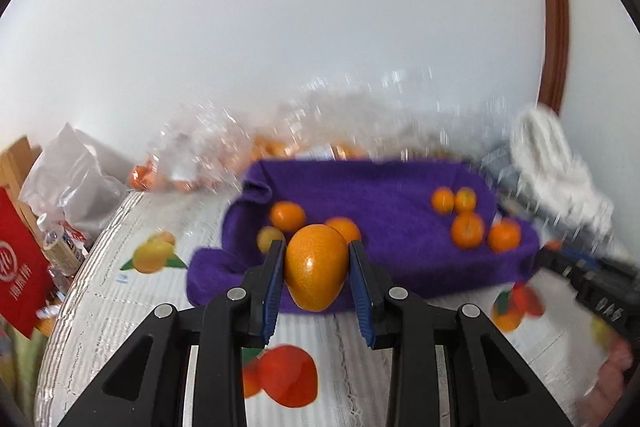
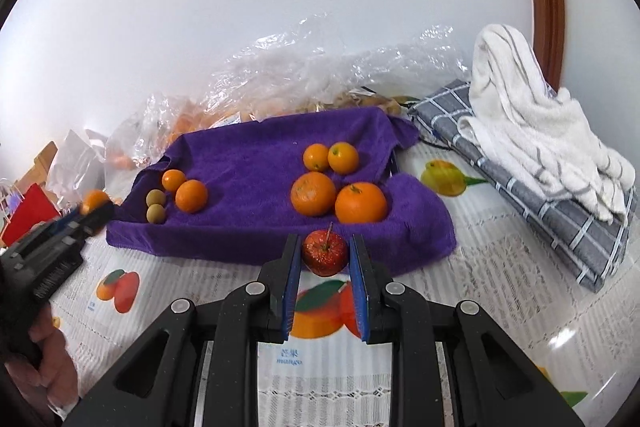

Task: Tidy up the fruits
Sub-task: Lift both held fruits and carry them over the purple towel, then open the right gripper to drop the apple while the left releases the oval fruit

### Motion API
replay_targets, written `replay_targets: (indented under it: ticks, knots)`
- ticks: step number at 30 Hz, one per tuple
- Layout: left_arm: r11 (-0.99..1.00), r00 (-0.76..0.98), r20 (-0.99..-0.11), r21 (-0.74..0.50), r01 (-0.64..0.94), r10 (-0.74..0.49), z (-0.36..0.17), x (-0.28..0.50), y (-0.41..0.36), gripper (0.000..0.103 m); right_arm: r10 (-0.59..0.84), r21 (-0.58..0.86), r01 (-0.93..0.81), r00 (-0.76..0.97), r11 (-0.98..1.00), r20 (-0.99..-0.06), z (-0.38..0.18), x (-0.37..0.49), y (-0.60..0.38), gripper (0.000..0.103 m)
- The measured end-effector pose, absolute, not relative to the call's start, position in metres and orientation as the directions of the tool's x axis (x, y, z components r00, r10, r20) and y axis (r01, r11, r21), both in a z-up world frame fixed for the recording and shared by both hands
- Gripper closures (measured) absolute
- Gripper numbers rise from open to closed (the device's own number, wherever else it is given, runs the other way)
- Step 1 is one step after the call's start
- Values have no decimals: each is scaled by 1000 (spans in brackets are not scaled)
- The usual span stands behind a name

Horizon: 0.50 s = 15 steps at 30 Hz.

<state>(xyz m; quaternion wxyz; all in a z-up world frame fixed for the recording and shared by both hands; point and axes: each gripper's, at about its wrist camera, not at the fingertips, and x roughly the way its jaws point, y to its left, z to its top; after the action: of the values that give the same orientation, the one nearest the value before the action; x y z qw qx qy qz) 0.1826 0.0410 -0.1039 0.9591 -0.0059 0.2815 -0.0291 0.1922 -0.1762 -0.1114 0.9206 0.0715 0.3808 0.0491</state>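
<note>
My left gripper (image 1: 316,251) is shut on an orange (image 1: 316,267) and holds it above the near left edge of the purple towel (image 1: 384,211); it also shows at the left of the right wrist view (image 2: 94,209). My right gripper (image 2: 325,247) is shut on a small red apple (image 2: 325,253) at the towel's (image 2: 248,163) near edge. On the towel lie two oranges (image 2: 191,195) and two small brownish fruits (image 2: 155,205) at the left. Several oranges (image 2: 313,193) lie at the right.
A fruit-printed tablecloth (image 2: 500,267) covers the table. Clear plastic bags of fruit (image 2: 280,67) lie behind the towel. A white towel (image 2: 532,115) on a grey checked cloth (image 2: 560,211) lies at the right. A red bag (image 1: 20,259) and clutter stand at the left.
</note>
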Motion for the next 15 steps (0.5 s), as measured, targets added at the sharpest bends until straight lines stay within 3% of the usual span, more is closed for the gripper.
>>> replay_targets:
  ticks: [8, 15]
  knots:
    - [999, 859, -509, -35, 39, -51, -62, 197, 61, 73, 154, 112, -106, 754, 988, -638, -62, 224, -161, 79]
    - [994, 837, -540, -102, 39, -88, -85, 236, 59, 73, 221, 186, -129, 718, 974, -660, -82, 266, -150, 79]
